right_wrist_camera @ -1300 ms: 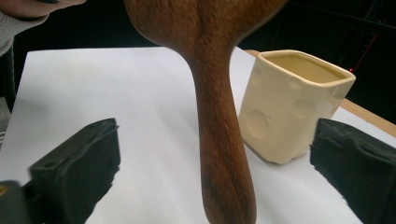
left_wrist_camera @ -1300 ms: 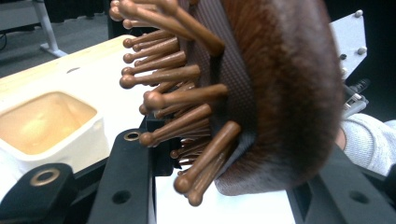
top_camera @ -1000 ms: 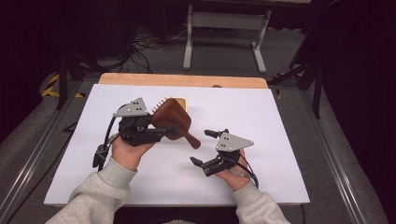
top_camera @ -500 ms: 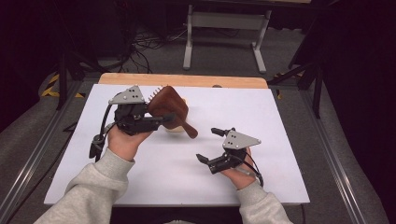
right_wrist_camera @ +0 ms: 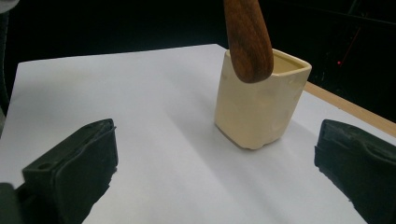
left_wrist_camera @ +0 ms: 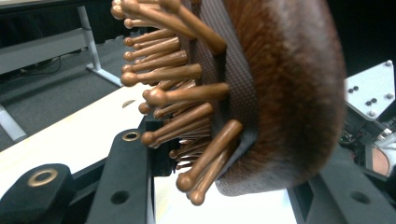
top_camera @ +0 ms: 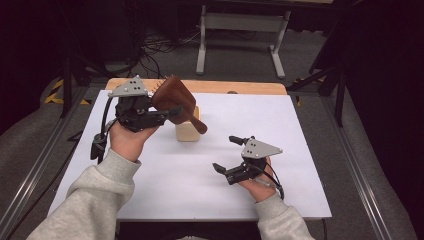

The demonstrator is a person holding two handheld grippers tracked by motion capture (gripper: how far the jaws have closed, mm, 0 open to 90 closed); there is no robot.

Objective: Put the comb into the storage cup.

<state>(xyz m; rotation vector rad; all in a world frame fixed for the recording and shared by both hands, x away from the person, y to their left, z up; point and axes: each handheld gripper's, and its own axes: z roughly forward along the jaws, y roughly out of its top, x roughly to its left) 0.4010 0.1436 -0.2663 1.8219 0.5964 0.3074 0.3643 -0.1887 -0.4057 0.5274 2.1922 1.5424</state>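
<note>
You've lifted the hairbrush up toward the table's far edge, left claw clamped on its head, handle over the cream cup. Right claw gapes empty; lower the handle straight in

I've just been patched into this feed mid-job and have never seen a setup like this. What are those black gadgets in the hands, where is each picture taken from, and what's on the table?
There is no robot arm here. A person holds a hand-operated gripper in each hand. The high view looks down on the white table. The other two pictures come from cameras riding on the grippers, looking along their black jaws.

The left gripper is shut on a brown wooden hairbrush, lifted above the table; the left gripper view shows its bristles close up. The brush handle hangs over a cream square cup standing on the table. The right gripper is open and holds nothing.
</note>
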